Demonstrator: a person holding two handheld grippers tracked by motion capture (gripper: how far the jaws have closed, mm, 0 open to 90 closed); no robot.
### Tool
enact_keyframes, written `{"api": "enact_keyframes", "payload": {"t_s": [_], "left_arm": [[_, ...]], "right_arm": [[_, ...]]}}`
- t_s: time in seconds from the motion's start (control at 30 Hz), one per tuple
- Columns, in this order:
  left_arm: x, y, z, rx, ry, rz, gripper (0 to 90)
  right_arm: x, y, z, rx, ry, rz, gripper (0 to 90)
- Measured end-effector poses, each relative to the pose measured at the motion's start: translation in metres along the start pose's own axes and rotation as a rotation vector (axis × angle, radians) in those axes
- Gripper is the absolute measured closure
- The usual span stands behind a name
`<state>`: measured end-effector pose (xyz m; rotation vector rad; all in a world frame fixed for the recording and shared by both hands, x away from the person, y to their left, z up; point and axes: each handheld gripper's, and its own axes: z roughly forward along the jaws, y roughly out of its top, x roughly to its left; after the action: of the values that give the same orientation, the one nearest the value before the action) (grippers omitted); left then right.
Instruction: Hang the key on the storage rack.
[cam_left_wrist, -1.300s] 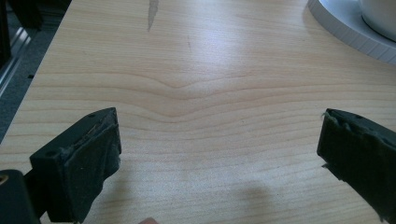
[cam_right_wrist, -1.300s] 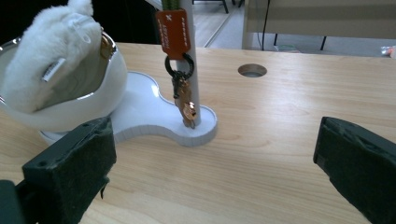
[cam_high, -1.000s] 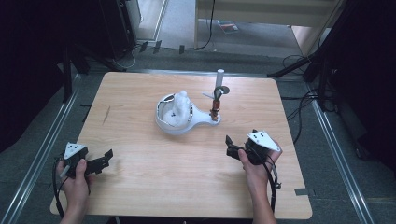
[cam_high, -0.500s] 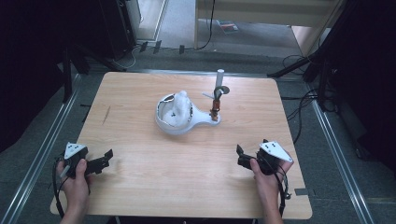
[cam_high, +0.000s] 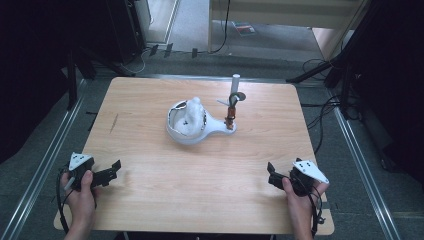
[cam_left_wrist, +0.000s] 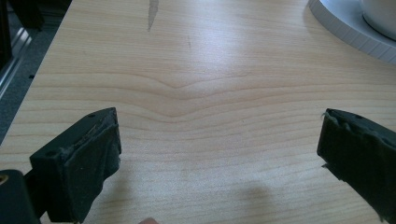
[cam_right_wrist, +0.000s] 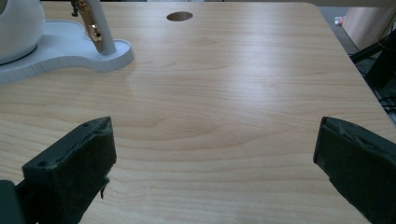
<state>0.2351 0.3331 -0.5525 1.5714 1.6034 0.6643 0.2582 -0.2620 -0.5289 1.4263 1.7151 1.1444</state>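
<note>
A white holder (cam_high: 210, 132) with a rounded base stands at the table's middle. A white lumpy form (cam_high: 192, 112) rises from its bowl-shaped end, and a thin white post (cam_high: 233, 90) with a gold-brown piece (cam_high: 230, 117) stands at its right end. My left gripper (cam_high: 114, 170) rests open near the front left corner, far from the holder, with bare wood between its pads (cam_left_wrist: 88, 158). My right gripper (cam_high: 271, 175) is open near the front right edge, pointing at the post (cam_right_wrist: 100, 28) and the holder's base (cam_right_wrist: 60, 56); its pads (cam_right_wrist: 79, 163) hold nothing.
The wooden table (cam_high: 150, 200) has a dark scratch (cam_high: 114, 122) at its left side and a dark oval mark (cam_right_wrist: 179, 16) behind the post. Metal rails (cam_high: 45, 165) run along both sides. Cables (cam_high: 325, 115) lie on the floor to the right.
My right gripper has drawn back from mid-table toward the front right edge, away from the holder. The left gripper has stayed where it was.
</note>
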Motion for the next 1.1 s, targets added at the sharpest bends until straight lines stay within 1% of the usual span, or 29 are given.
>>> {"api": "enact_keyframes", "payload": {"t_s": [0.03,0.07,0.1,0.13,0.43,0.5,0.57,0.77,1.1], "left_arm": [[0.000,0.000,0.000,0.000,0.000,0.000,0.4],[0.000,0.000,0.000,0.000,0.000,0.000,0.4],[0.000,0.000,0.000,0.000,0.000,0.000,0.4],[0.000,0.000,0.000,-0.001,0.001,0.000,0.4],[0.000,0.000,0.000,-0.001,0.003,0.000,0.4],[0.000,0.000,0.000,-0.001,0.003,-0.001,0.4],[0.000,0.000,0.000,-0.001,0.004,0.000,0.4],[-0.001,0.000,0.000,-0.002,0.005,0.000,0.4],[-0.001,0.000,0.000,-0.002,0.006,0.000,0.4]], "right_arm": [[-0.004,-0.002,-0.003,0.000,-0.010,0.002,0.0],[-0.004,-0.002,-0.003,0.000,-0.010,0.002,0.0],[-0.008,-0.005,-0.006,0.005,-0.016,0.002,0.0],[-0.008,-0.005,-0.006,0.005,-0.016,0.002,0.0],[-0.028,-0.015,-0.021,0.019,-0.052,0.025,0.0],[-0.029,-0.016,-0.022,0.022,-0.055,0.023,0.0],[-0.032,-0.018,-0.025,0.029,-0.067,0.022,0.0],[-0.040,-0.024,-0.032,0.033,-0.076,0.036,0.0],[-0.051,-0.034,-0.042,0.054,-0.095,0.035,0.0]]}}
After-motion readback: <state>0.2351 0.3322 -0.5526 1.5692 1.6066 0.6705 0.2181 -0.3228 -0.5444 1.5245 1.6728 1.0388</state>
